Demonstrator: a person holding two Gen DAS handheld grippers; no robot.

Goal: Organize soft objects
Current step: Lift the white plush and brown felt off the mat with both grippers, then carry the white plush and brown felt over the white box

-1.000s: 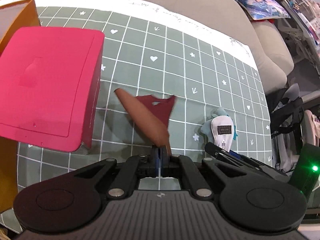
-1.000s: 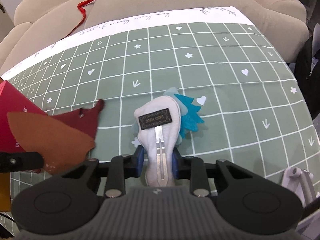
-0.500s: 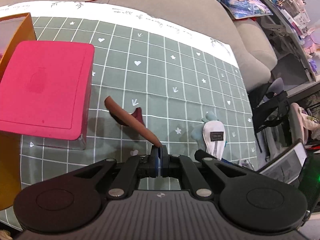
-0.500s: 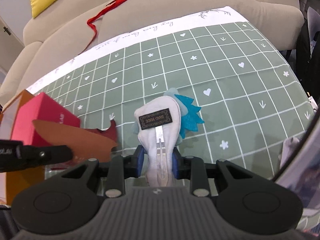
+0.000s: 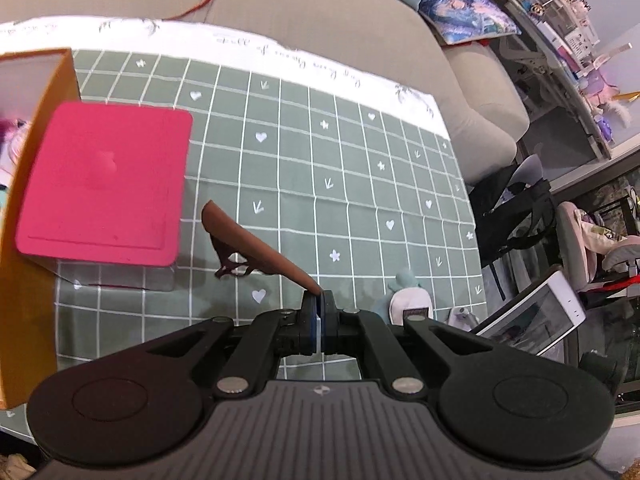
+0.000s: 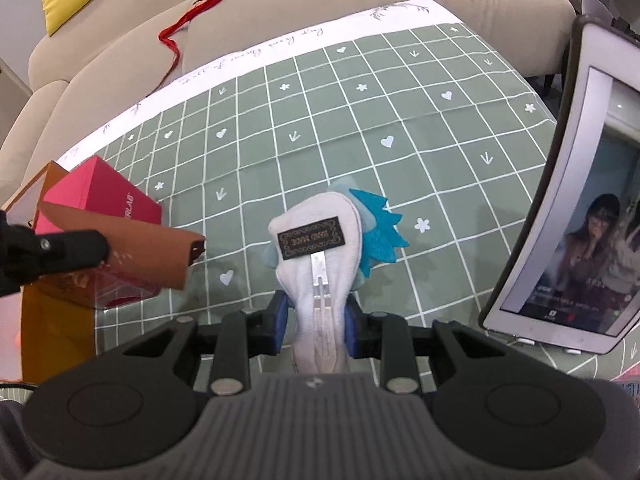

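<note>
My left gripper (image 5: 319, 300) is shut on the near corner of a brown felt piece (image 5: 256, 246), which hangs above the green checked tablecloth (image 5: 340, 160), beside the pink box (image 5: 104, 184). In the right wrist view the same felt piece (image 6: 148, 252) sticks out from the left gripper's black finger (image 6: 68, 248) at the left. My right gripper (image 6: 316, 312) is shut on a white plush hair clip (image 6: 316, 248) with a black label, a metal clip and blue felt spikes, held above the cloth. The clip (image 5: 412, 304) also shows low in the left wrist view.
An open orange box (image 5: 36, 240) stands behind the pink box at the table's left edge. A tablet (image 6: 580, 216) with a lit screen stands at the right. A beige sofa (image 6: 320, 0) with a red ribbon (image 6: 192, 12) lies beyond the cloth.
Both grippers have risen with their items, so the tablecloth looks farther away. The felt piece has lifted clear of the cloth. The tablet has come into view at the right.
</note>
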